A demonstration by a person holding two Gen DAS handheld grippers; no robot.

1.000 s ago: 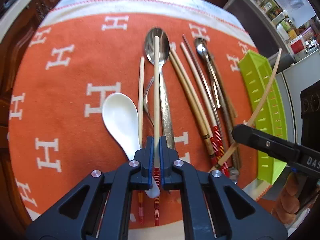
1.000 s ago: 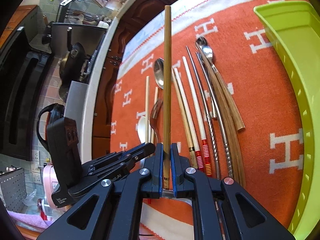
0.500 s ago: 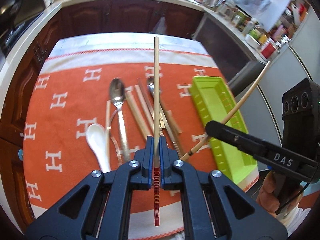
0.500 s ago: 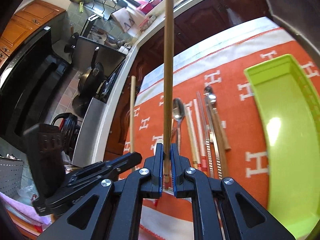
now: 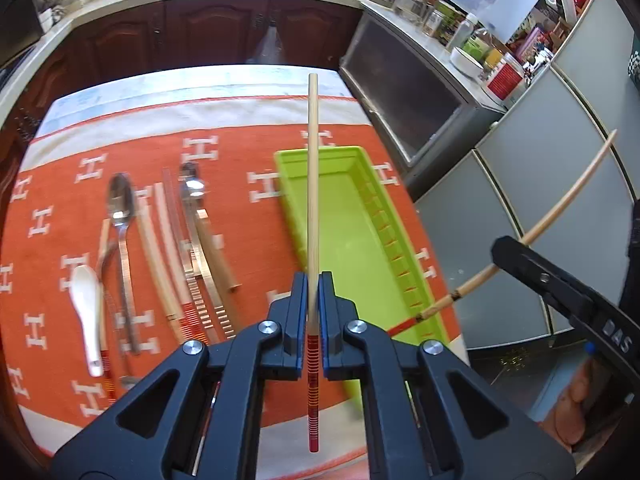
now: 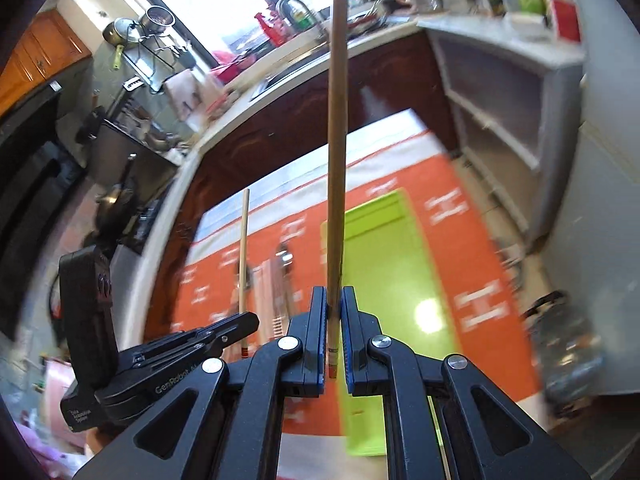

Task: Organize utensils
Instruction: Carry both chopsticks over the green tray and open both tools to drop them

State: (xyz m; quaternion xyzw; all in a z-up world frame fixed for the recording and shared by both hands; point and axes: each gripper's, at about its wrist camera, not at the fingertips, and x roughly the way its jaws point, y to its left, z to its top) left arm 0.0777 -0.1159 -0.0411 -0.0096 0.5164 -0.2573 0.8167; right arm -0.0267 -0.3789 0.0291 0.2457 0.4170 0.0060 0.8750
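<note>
A kitchen desk under an orange cloth [image 5: 240,140] carries utensils at left. Each tool, left tool [image 5: 313,312] and right tool [image 6: 333,340], pinches one chopstick [image 5: 313,184] above the centre green tray [image 5: 360,220], likely to drop both in.

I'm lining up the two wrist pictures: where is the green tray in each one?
Left wrist: green tray lies right of centre on the orange cloth, behind the chopstick in the left gripper.
Right wrist: tray at centre, behind the right gripper.
Shared landmark: the cloth's white H marks.
</note>
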